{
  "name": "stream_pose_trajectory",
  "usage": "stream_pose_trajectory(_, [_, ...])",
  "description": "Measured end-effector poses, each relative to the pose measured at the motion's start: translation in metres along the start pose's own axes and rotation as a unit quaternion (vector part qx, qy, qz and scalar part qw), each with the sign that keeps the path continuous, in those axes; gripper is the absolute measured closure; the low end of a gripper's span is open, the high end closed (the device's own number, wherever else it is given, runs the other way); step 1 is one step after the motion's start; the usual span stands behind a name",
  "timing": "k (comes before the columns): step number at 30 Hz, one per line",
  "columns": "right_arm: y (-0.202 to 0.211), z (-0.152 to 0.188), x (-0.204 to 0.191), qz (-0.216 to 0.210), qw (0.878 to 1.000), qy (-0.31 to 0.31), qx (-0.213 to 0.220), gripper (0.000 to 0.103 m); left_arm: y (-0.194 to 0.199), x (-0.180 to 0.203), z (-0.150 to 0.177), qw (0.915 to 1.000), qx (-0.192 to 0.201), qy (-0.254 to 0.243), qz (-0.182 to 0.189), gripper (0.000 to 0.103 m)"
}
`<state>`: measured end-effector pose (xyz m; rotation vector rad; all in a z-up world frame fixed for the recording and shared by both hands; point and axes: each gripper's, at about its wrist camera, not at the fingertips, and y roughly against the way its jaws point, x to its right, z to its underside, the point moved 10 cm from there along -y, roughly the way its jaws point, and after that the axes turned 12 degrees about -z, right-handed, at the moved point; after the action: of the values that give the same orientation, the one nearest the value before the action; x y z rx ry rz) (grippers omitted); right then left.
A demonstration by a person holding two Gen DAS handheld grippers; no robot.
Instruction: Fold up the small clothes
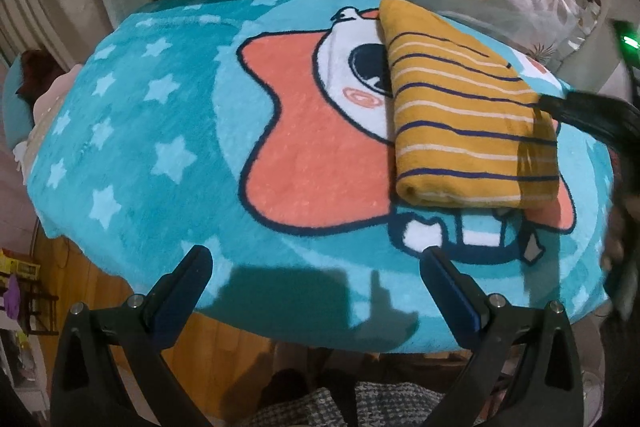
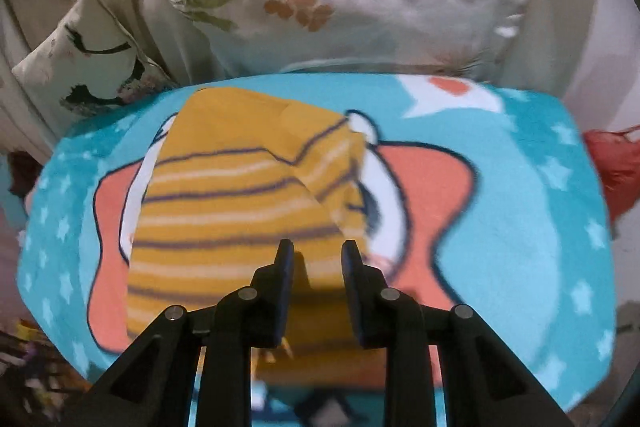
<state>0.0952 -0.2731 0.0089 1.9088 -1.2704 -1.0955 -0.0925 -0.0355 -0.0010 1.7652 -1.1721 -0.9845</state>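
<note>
Striped garment (image 2: 224, 211) beneath right jaws

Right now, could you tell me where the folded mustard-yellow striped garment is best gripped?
Grip the folded mustard-yellow striped garment at its rounded near fold, coming low from the near side. That thick edge gathers all layers, so one pinch holds them. The right tongs hover over it, slightly parted.

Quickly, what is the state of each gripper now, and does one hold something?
Left gripper: open wide, holding nothing, above the blue blanket.
Right gripper: partly open over the striped yellow garment, not clamping it.
</note>
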Motion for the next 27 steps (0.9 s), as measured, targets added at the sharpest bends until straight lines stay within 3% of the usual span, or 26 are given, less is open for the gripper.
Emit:
stream_pose_trajectory(3, [-0.048, -0.003, 0.018, 0.017, 0.999, -0.014, -0.046, 0.076, 0.000, -0.002, 0.003, 1.0000, 0.001, -0.001, -0.003, 0.000])
stream_pose_trajectory(6, [-0.056, -0.006, 0.027, 0.025, 0.998, -0.024, -0.049, 0.068, 0.001, -0.009, 0.005, 1.0000, 0.005, 0.005, -0.004, 0.000])
stream_pose_trajectory(12, [-0.026, -0.033, 0.009, 0.027, 1.000, 0.003, 0.006, 0.068, -0.001, -0.019, 0.004, 0.9998, 0.003, 0.020, -0.010, 0.000])
stream_pose_trajectory(14, [-0.037, -0.033, 0.004, 0.013, 1.000, 0.000, -0.003, 0.066, 0.001, -0.018, 0.003, 0.9998, 0.007, 0.019, -0.009, 0.000])
stream_pose_trajectory(16, [-0.055, -0.021, 0.010, 0.024, 0.999, -0.005, -0.045, 0.066, 0.003, -0.017, 0.001, 0.9997, 0.012, 0.017, -0.012, 0.000])
stream_pose_trajectory(21, [-0.016, -0.011, 0.003, 0.024, 1.000, 0.005, -0.009, 0.060, 0.008, -0.015, -0.007, 0.9990, 0.035, 0.013, -0.024, 0.000])
stream_pose_trajectory(23, [0.001, 0.002, -0.001, 0.029, 0.999, 0.015, -0.001, 0.045, 0.008, -0.011, -0.011, 0.9992, 0.036, 0.014, -0.013, 0.000])
stream_pose_trajectory(27, [0.015, 0.039, -0.002, 0.052, 0.998, 0.039, -0.018, 0.044, 0.013, 0.004, -0.019, 0.9989, 0.046, -0.004, 0.003, 0.000])
